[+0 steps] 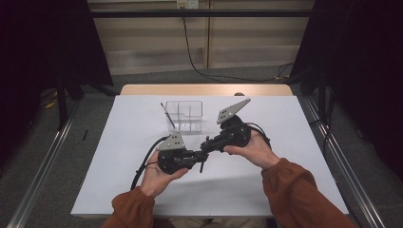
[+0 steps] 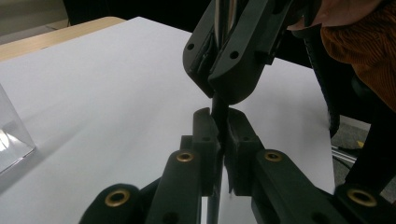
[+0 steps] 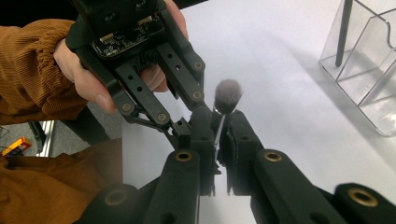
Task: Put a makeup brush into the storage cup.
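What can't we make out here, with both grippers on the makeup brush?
- Brush handle: hidden between the jaws of the right gripper in the right gripper view; a thin dark sliver in the left gripper view.
- Brush in the high view: too small, masked by both grippers.
- Clear organizer: cut off by the frame edge in both gripper views.
- Dark stick in the organizer: its top is cropped in the right gripper view; kind unclear.

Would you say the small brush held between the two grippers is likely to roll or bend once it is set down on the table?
The brush has a slim, straight handle, so it probably stays stiff and feels light. A thin handle like that would likely roll on the smooth white table. Its fluffy grey head looks soft and should squash easily. Both grippers' fingers pinch it, so it seems slim enough to slip.
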The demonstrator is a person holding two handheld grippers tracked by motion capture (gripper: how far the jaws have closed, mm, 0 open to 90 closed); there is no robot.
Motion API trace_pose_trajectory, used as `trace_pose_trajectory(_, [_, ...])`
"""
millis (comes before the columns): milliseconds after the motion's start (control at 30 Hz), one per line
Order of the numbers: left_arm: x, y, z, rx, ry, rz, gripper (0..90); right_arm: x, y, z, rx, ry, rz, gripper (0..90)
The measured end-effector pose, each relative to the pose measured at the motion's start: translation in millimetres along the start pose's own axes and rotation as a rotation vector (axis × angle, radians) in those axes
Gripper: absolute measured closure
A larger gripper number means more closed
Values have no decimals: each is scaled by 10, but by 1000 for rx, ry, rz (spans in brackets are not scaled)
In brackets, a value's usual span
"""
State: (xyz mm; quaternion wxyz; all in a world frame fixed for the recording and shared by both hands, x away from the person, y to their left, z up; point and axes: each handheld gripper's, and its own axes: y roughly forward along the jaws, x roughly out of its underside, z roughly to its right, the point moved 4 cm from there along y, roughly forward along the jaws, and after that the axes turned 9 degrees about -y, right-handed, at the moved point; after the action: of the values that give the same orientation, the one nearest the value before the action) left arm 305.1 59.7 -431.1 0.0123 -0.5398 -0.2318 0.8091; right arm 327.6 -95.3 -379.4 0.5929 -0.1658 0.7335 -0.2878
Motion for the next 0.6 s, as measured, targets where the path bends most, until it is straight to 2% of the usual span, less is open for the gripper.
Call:
trace_pose_trajectory(400, [2,-6,-10,5,-4,-3,843,43,6,2,-1,5,34,788])
trace_pose_trajectory(600, [-1,-28,-28,-7,-7,1,842,43,-19,1,9,7,76,758])
